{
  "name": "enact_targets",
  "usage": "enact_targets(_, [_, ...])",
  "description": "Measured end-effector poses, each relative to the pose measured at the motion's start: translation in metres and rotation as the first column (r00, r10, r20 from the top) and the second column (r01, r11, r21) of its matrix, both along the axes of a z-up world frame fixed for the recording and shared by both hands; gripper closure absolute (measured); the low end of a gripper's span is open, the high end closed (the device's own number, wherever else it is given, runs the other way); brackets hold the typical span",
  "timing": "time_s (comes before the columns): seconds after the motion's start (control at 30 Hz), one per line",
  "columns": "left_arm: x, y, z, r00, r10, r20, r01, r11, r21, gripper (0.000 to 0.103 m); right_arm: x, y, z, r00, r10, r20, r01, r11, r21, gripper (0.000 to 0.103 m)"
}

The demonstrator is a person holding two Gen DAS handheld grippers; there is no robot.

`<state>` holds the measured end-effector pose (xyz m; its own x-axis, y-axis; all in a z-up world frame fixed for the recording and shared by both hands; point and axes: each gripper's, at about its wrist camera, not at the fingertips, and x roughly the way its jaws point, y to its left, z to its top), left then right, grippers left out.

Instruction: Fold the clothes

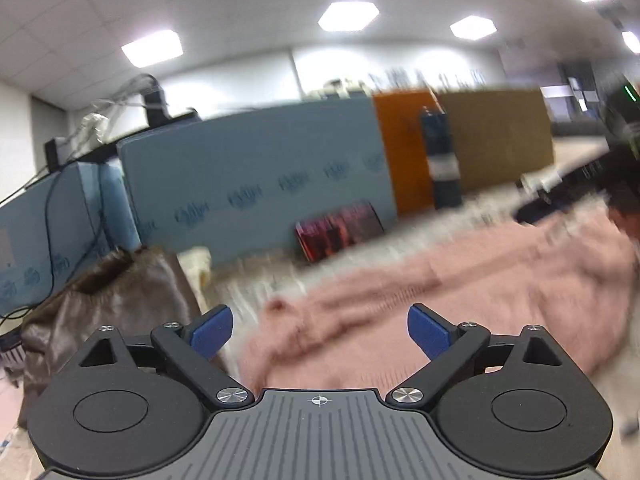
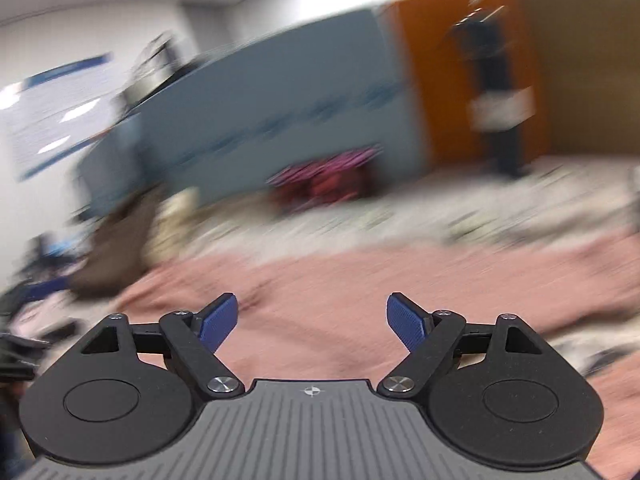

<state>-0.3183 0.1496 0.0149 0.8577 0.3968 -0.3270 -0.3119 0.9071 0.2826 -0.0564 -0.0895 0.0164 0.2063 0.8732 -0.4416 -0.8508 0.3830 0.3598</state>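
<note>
A pink fuzzy garment (image 1: 440,296) lies spread and rumpled on a light patterned surface; it also fills the lower half of the right wrist view (image 2: 360,280). My left gripper (image 1: 320,332) is open and empty, above the garment's near left end. My right gripper (image 2: 312,322) is open and empty, above the garment's middle. The other hand-held gripper (image 1: 568,188) shows dark and blurred at the far right of the left wrist view. Both views are motion-blurred.
A brown furry garment (image 1: 108,308) is heaped at the left, also in the right wrist view (image 2: 116,244). Blue foam panels (image 1: 256,176), an orange panel (image 1: 404,152) and a brown board (image 1: 500,136) stand behind. A red-black box (image 1: 340,228) and a dark bottle (image 1: 440,152) stand by them.
</note>
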Motion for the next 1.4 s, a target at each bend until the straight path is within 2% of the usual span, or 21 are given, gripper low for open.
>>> enact_targets(0.1, [-0.009, -0.002, -0.007, 0.998, 0.036, -0.044, -0.036, 0.999, -0.004, 0.007, -0.022, 0.029, -0.009, 0.993, 0.121, -0.011, -0.122, 0.991, -0.053, 0.026])
enact_targets(0.13, [-0.012, 0.0, -0.008, 0.998, 0.053, -0.037, -0.054, 0.998, -0.017, 0.007, -0.029, 0.038, -0.012, 0.988, 0.153, -0.006, -0.153, 0.985, -0.081, 0.033])
enact_targets(0.23, [-0.022, 0.008, -0.009, 0.991, 0.13, 0.002, -0.13, 0.99, -0.059, 0.007, -0.045, 0.054, -0.025, 0.976, 0.219, 0.018, -0.214, 0.964, -0.157, 0.067])
enact_targets(0.3, [-0.026, 0.012, -0.009, 0.985, 0.169, 0.035, -0.166, 0.983, -0.084, 0.007, -0.053, 0.05, -0.025, 0.966, 0.253, 0.059, -0.243, 0.96, -0.137, 0.082])
enact_targets(0.33, [-0.029, 0.013, -0.008, 0.982, 0.179, 0.052, -0.173, 0.98, -0.096, 0.007, -0.058, 0.048, -0.025, 0.96, 0.27, 0.079, -0.259, 0.958, -0.127, 0.085])
enact_targets(0.4, [-0.032, 0.015, -0.006, 0.98, 0.175, 0.089, -0.165, 0.98, -0.112, 0.007, -0.06, 0.034, -0.014, 0.957, 0.274, 0.095, -0.273, 0.962, -0.023, 0.086])
enact_targets(0.47, [-0.034, 0.015, -0.004, 0.98, 0.157, 0.126, -0.142, 0.982, -0.124, 0.007, -0.064, 0.018, 0.001, 0.959, 0.256, 0.118, -0.266, 0.96, 0.082, 0.086])
enact_targets(0.53, [-0.033, 0.013, -0.002, 0.981, 0.114, 0.159, -0.093, 0.987, -0.134, 0.007, -0.07, 0.007, 0.014, 0.956, 0.235, 0.177, -0.263, 0.953, 0.153, 0.086])
enact_targets(0.63, [-0.027, 0.006, 0.0, 0.982, 0.033, 0.185, -0.005, 0.989, -0.149, 0.006, -0.082, -0.002, 0.024, 0.943, 0.209, 0.258, -0.265, 0.943, 0.203, 0.086])
enact_targets(0.67, [-0.024, 0.003, -0.001, 0.985, 0.009, 0.17, 0.016, 0.99, -0.141, 0.006, -0.085, -0.002, 0.023, 0.938, 0.207, 0.279, -0.267, 0.942, 0.202, 0.086])
enact_targets(0.73, [-0.017, -0.002, -0.003, 0.992, -0.038, 0.123, 0.053, 0.991, -0.121, 0.005, -0.088, 0.0, 0.02, 0.933, 0.179, 0.312, -0.242, 0.954, 0.175, 0.086])
enact_targets(0.83, [-0.007, -0.01, -0.007, 0.993, -0.105, 0.051, 0.109, 0.99, -0.093, 0.003, -0.086, 0.004, 0.009, 0.94, 0.174, 0.292, -0.216, 0.969, 0.118, 0.086])
enact_targets(0.93, [0.003, -0.017, -0.013, 0.994, -0.098, -0.037, 0.096, 0.994, -0.051, 0.003, -0.085, 0.005, -0.004, 0.943, 0.169, 0.285, -0.193, 0.98, 0.057, 0.084])
enact_targets(1.0, [0.007, -0.018, -0.015, 0.994, -0.091, -0.06, 0.089, 0.995, -0.041, 0.003, -0.086, 0.007, -0.011, 0.943, 0.154, 0.294, -0.166, 0.986, 0.015, 0.076])
enact_targets(1.07, [0.009, -0.018, -0.016, 0.994, -0.081, -0.071, 0.079, 0.996, -0.037, 0.003, -0.084, 0.007, -0.014, 0.945, 0.138, 0.297, -0.14, 0.99, -0.014, 0.042])
enact_targets(1.13, [0.01, -0.017, -0.017, 0.994, -0.073, -0.078, 0.071, 0.997, -0.03, 0.003, -0.083, 0.009, -0.015, 0.941, 0.132, 0.312, -0.127, 0.991, -0.038, 0.039])
enact_targets(1.17, [0.01, -0.017, -0.018, 0.994, -0.071, -0.082, 0.069, 0.997, -0.028, 0.003, -0.084, 0.012, -0.017, 0.935, 0.135, 0.328, -0.12, 0.991, -0.067, 0.035])
enact_targets(1.4, [0.012, -0.019, -0.021, 0.989, -0.063, -0.133, 0.063, 0.998, -0.004, 0.003, -0.083, 0.032, -0.034, 0.894, 0.158, 0.42, -0.045, 0.963, -0.267, 0.029])
